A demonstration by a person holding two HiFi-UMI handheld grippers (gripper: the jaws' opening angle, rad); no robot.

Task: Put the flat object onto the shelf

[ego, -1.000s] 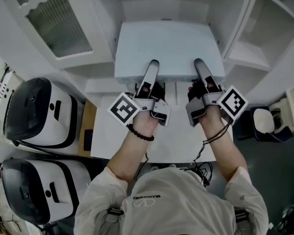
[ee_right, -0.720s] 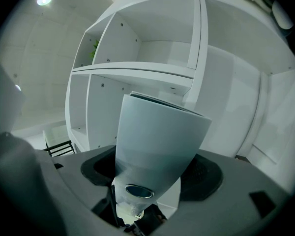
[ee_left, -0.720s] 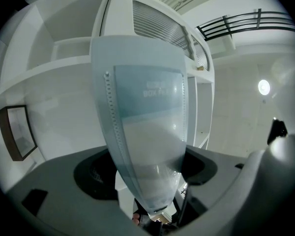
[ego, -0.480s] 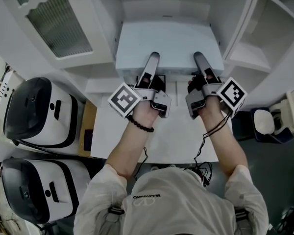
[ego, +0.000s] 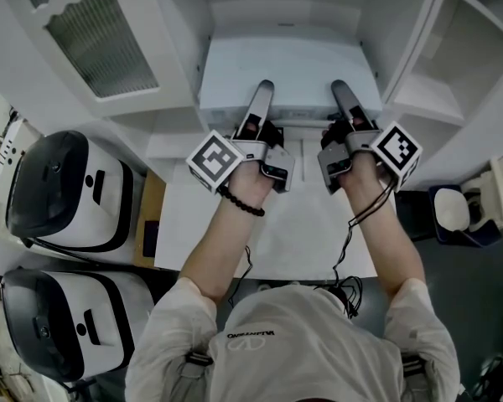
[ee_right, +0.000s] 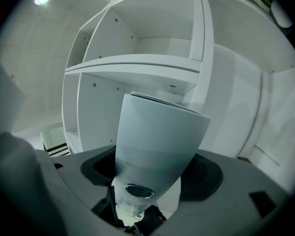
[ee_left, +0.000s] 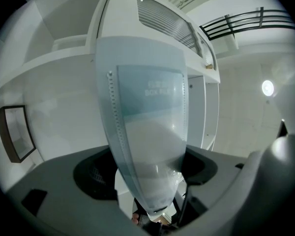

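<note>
A flat pale blue box lies level in front of the white cabinet, held at its near edge by both grippers. My left gripper is shut on its left part and my right gripper on its right part. In the left gripper view the box shows edge-on as a translucent slab between the jaws of that gripper. The right gripper view shows the box clamped in that gripper, with a white shelf board above and beyond it.
An open cabinet door with ribbed glass stands at the upper left and white shelf compartments at the right. Below my arms is a white table. Two white-and-black headsets lie at the left, and a dark bin at the right.
Both grippers have carried the box a little farther forward, toward the cabinet. Both grips hold as before.
</note>
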